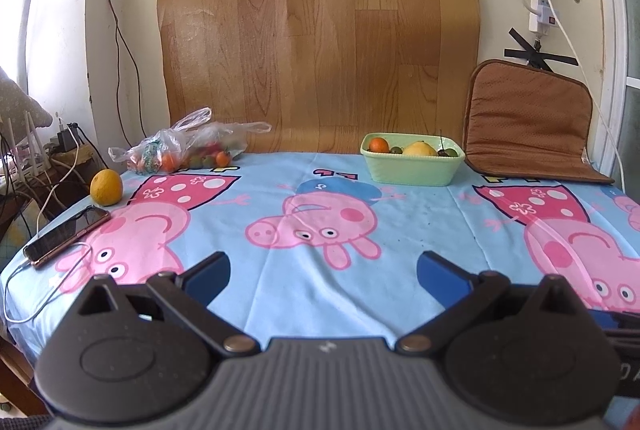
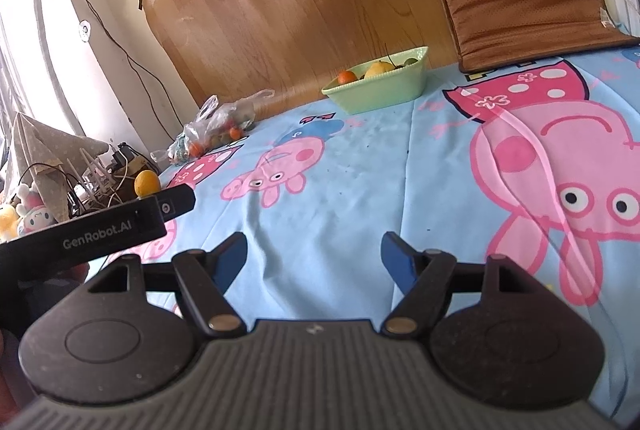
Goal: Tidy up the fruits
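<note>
1. "GenRobot.AI" stands in pale letters on the black side of the left gripper (image 2: 100, 230), seen from the right wrist view.
2. The tablecloth (image 1: 320, 166) carries upside-down letters too partial to read.

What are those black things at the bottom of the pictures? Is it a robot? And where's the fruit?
No robot here. A person holds a grabbing tool in each hand, and each tool has a camera looking out along its two blue fingers. One picture comes from the left claw, the other from the right claw. Both are open and hold nothing.

They look across a table with a cartoon pig cloth. At the back sits a green bowl with some fruit in it already. To the left lies a plastic bag with more small fruit, and beside it one loose orange near a phone. A brown cushion leans against the wall.

The black bar in the right picture is the left tool.
</note>
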Demonstrator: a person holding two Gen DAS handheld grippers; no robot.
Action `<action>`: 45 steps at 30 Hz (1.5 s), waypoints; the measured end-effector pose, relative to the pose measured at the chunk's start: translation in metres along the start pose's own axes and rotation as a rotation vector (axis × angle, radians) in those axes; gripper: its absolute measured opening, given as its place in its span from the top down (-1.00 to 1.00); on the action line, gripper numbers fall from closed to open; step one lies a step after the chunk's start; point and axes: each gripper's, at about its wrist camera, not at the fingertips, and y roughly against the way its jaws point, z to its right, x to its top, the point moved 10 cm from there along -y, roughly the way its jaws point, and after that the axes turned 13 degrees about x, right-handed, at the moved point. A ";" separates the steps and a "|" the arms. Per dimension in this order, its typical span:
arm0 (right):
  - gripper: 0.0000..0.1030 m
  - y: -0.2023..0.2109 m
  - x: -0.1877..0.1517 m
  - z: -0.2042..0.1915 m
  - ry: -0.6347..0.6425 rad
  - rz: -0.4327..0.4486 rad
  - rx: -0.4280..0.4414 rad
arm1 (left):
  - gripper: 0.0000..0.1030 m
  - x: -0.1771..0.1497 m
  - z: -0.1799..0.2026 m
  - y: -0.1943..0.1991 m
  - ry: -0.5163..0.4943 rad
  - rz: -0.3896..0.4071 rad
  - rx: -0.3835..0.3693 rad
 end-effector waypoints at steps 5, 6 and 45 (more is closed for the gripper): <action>-0.50 0.000 -0.002 -0.006 0.031 -0.007 0.013 | -1.00 0.001 -0.003 -0.001 0.000 0.008 0.018; -0.50 -0.001 -0.002 -0.005 0.032 -0.008 0.013 | -1.00 0.000 -0.003 -0.002 -0.003 0.006 0.019; -0.56 0.020 0.011 0.018 -0.037 0.101 -0.064 | -1.00 -0.014 0.024 -0.002 -0.084 -0.030 0.016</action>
